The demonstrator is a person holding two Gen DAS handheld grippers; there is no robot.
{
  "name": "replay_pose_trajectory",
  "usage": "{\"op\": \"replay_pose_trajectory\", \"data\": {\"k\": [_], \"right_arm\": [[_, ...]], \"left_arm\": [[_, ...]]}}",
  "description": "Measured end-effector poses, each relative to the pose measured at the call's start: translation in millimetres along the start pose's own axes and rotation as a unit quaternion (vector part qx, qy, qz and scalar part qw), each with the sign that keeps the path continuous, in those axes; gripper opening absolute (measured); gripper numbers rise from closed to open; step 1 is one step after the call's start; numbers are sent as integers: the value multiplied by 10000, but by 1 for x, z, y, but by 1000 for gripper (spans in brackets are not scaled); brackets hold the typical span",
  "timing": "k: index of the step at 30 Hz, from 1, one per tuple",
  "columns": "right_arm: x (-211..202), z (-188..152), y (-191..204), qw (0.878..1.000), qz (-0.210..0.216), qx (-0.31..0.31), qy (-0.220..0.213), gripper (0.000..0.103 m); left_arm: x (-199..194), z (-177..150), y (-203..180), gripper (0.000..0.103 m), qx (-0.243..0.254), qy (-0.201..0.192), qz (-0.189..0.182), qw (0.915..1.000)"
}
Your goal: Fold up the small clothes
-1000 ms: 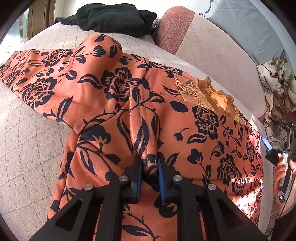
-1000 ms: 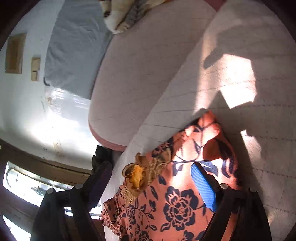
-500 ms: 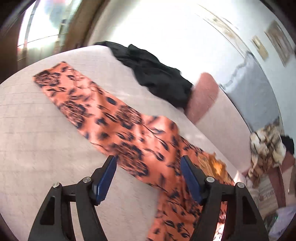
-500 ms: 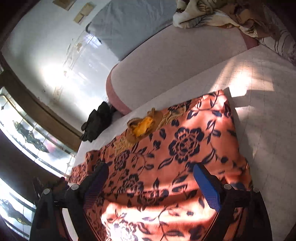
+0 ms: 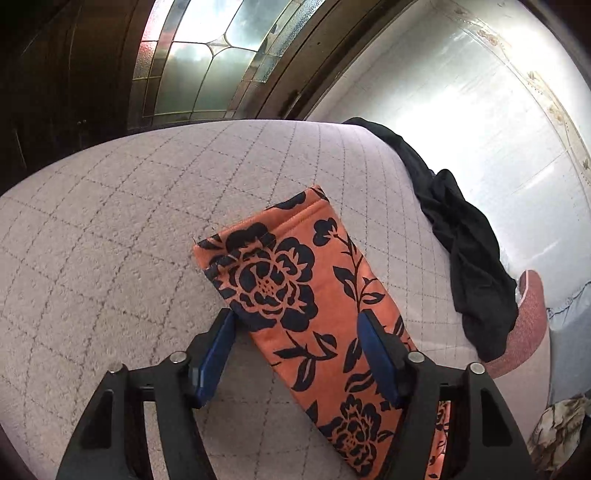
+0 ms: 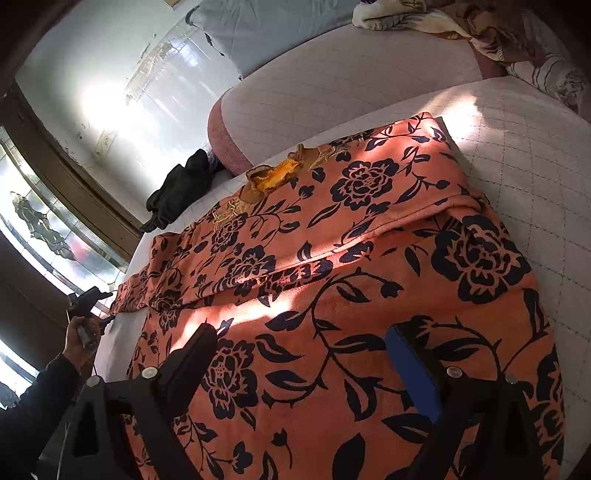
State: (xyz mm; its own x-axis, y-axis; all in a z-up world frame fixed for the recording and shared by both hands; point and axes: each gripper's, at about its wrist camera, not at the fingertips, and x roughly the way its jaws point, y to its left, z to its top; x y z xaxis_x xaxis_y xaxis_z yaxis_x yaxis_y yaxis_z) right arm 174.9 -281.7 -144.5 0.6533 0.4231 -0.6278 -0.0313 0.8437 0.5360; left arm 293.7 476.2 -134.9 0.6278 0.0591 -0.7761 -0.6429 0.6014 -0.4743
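An orange garment with a dark floral print (image 6: pixel 332 258) lies spread on the quilted sofa seat (image 6: pixel 535 155). Its gold-trimmed neckline (image 6: pixel 275 173) is toward the backrest. One sleeve (image 5: pixel 291 291) stretches out flat, cuff toward the window. My left gripper (image 5: pixel 295 328) is open, hovering over that sleeve, its blue pads on either side of it. It also shows in the right wrist view (image 6: pixel 88 299), held in a hand. My right gripper (image 6: pixel 303 343) is open and empty, low over the garment's body.
A black garment (image 5: pixel 465 240) lies bunched at the back of the seat, also in the right wrist view (image 6: pixel 181 188). A patterned blanket (image 6: pixel 480 29) lies on the backrest at right. A stained-glass window (image 5: pixel 207 59) is behind the sofa.
My left gripper let go of the fabric, opened, and moved out along the sleeve toward the cuff. My right gripper stayed open and drew back over the garment's body.
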Motion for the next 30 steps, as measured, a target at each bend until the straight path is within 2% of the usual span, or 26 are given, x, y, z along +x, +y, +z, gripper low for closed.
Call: {"op": "replay_pose_trajectory", "data": {"k": [1,2,4,6,8,11,13,16,18,20,23,25,26,27,29,30], "right_arm": [[1,-1,-1,10000,1,2,16,94],[3,-2,-2,10000,1,3,29,94],[2,-4,-3,10000,-7,-17,23,94],[0,-3,-5,10000,-2,13,-24,94],[-6,-2,-7,9999,8,56,-130,94],[-13,-1,-13,9995,53,164,-277,94],[-19,0,-19,9988,122,327,-348,94],[-32,2,-25,9969,213,514,-557,94],[-42,4,-27,9953,265,601,-713,94],[-52,5,-30,9936,309,687,-845,94],[-63,6,-36,9906,388,878,-973,94],[-68,8,-40,9886,464,1002,-1026,94],[-70,9,-42,9876,502,1065,-1041,94],[-70,9,-44,9868,547,1120,-1029,94],[-69,10,-47,9863,583,1191,-979,94],[-69,10,-47,9864,596,1207,-940,94]], "left_arm": [[6,4,-3,15,120,78,226,9996],[11,9,-1,5,85,205,323,9992],[12,14,3,5,20,236,354,9991],[5,15,-16,4,425,78,660,9969],[-17,9,-45,4,926,-271,813,9920],[-71,-13,-114,4,1825,-852,517,9781],[-114,-41,-169,4,2465,-1206,20,9616],[-172,-102,-248,4,3262,-1424,-857,9306],[-197,-153,-296,4,3687,-1375,-1438,9080],[-212,-216,-339,4,4161,-1188,-1909,8811],[-210,-315,-387,4,4729,-769,-2387,8447],[-193,-379,-409,8,4994,-336,-2461,8300],[-174,-412,-412,12,5241,-33,-2470,8151],[-154,-443,-415,16,5549,172,-2301,7993],[-110,-492,-401,40,5914,699,-1614,7870],[-94,-504,-385,40,5950,1054,-1359,7851]]}}
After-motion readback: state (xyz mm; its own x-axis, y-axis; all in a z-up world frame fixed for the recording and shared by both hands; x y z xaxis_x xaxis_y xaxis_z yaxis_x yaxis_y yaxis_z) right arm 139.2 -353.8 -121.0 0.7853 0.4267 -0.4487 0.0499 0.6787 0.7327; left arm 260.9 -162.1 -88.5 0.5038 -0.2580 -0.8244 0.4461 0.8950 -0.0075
